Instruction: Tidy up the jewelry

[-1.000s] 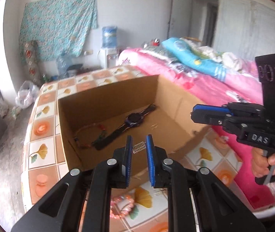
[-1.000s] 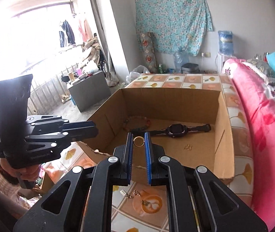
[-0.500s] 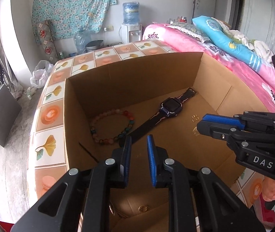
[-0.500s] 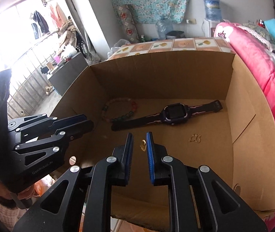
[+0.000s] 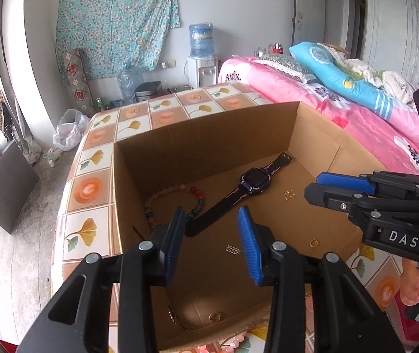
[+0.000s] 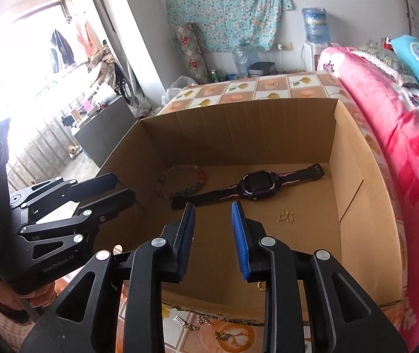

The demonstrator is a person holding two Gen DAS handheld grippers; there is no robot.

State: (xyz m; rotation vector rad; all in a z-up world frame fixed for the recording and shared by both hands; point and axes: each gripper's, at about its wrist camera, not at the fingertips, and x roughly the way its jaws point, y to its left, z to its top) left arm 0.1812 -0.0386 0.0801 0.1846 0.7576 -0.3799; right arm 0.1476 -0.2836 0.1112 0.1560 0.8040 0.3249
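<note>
Over the cardboard box [image 5: 203,135] on the tiled surface [image 5: 91,158], both grippers have just let go of their loads. A second ago the left gripper [image 5: 211,236] pinched a small silver charm [image 5: 233,249] and the right gripper [image 6: 213,229] a gold ring [image 5: 314,243]; both pieces now lie on the box floor near the black smartwatch [image 5: 253,181] and beaded bracelet [image 5: 177,198]. Two more items are thus put away. Each pair of fingers is opening, blue pads apart, with nothing between them or touching them. More trinkets wait outside the box's near wall.
</note>
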